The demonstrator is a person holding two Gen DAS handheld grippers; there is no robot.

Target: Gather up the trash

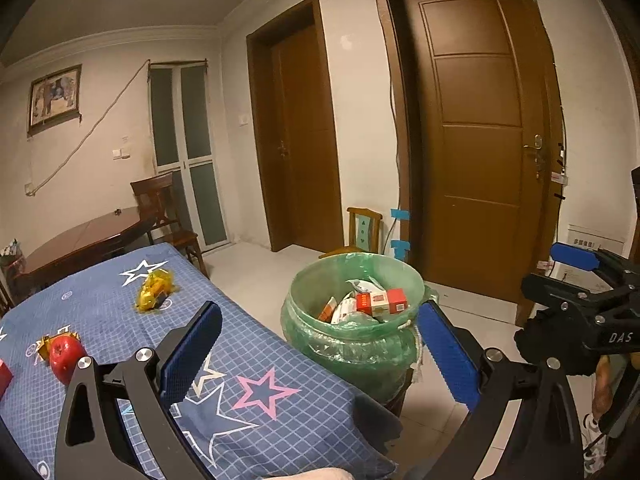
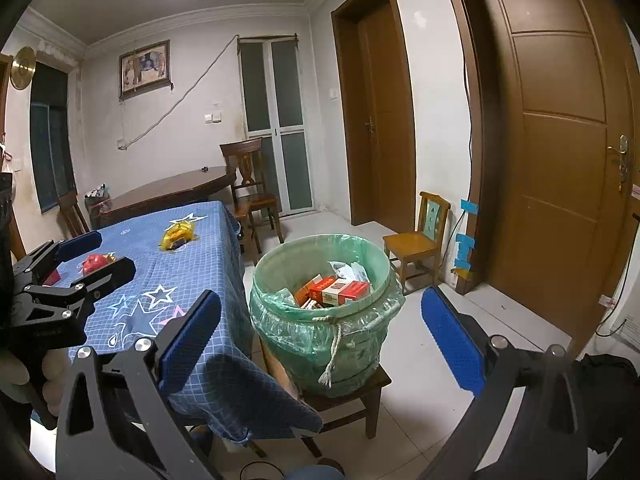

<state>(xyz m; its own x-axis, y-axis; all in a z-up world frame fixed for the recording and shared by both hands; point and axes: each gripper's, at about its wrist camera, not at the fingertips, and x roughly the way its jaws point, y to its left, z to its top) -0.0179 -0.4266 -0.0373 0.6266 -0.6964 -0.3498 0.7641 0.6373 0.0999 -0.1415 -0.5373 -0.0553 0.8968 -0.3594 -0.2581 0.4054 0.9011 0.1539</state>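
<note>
A bin lined with a green bag (image 1: 356, 336) (image 2: 324, 320) stands on a low stool beside the table and holds red and white cartons (image 1: 380, 302) (image 2: 340, 290). On the blue star tablecloth (image 1: 248, 364) (image 2: 160, 280) lie a crumpled yellow wrapper (image 1: 154, 290) (image 2: 178, 236) and a red apple (image 1: 66, 358) (image 2: 94, 264) on a gold wrapper. My left gripper (image 1: 320, 356) is open and empty, framing the bin and the table corner. My right gripper (image 2: 324, 344) is open and empty too, around the bin. Each gripper shows at the edge of the other's view.
A small wooden chair (image 2: 420, 244) stands by the wall behind the bin. A round wooden table (image 2: 172, 192) and dining chair (image 2: 248, 184) sit beyond the clothed table. Two brown doors (image 2: 560, 160) are shut. A red box edge (image 1: 4, 376) shows at far left.
</note>
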